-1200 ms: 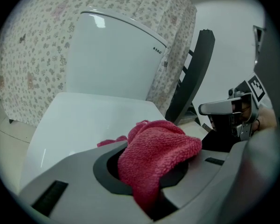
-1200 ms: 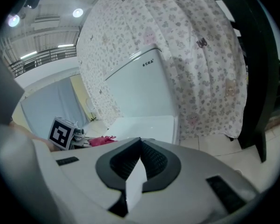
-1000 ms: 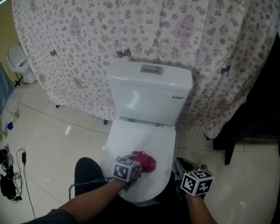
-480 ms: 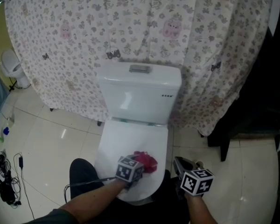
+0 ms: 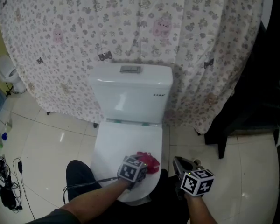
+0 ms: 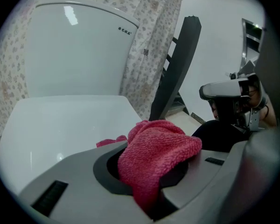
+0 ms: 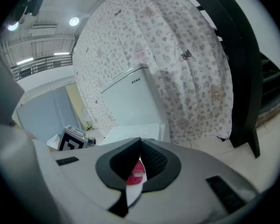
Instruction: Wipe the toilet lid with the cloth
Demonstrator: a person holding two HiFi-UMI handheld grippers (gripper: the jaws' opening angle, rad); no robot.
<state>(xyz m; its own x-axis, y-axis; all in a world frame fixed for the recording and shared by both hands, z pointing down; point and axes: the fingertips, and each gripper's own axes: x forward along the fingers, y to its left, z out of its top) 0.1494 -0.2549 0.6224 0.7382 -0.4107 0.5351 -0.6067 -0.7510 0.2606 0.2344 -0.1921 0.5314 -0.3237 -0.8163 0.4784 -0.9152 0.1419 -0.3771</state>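
Wiping cloth further right on lid

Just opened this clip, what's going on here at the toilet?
A person is working with two handheld grippers over a closed toilet. The left gripper has its jaws clamped on a red cloth, which rests on the front part of the white toilet lid. The right gripper hangs beside the toilet, off its right edge, jaws together and holding nothing. How much of the lid has been wiped can't be told.

Left gripper and right gripper: grey shells, each with a black-and-white marker cube. Dark sleeve, lower left of frame.
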